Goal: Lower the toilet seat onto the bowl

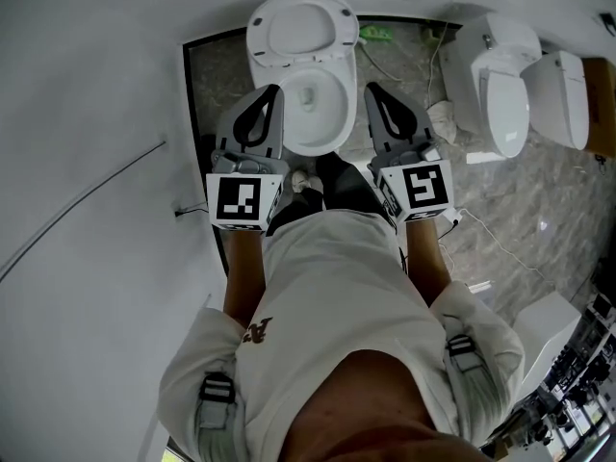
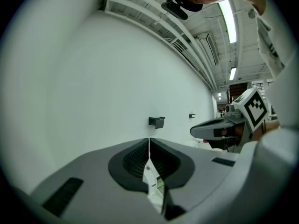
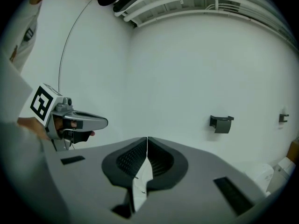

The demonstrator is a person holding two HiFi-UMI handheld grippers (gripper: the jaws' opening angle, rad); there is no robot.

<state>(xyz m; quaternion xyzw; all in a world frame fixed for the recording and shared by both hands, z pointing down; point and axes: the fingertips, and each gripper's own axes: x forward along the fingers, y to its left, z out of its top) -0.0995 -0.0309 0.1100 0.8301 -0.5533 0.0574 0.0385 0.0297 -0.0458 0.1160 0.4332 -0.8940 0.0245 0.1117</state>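
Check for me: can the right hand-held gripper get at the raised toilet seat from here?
Probably yes. The right hand-held gripper, jaws shut, hangs beside the bowl, and nothing stands between it and the seat, upright just beyond it.

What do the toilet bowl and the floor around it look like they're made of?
Bowl: probably glazed ceramic; it is smooth, even white with a soft shine. Floor: polished stone or stone-look tile; grey-brown with pale veining and a faint sheen. Which of the two, the head view does not settle.
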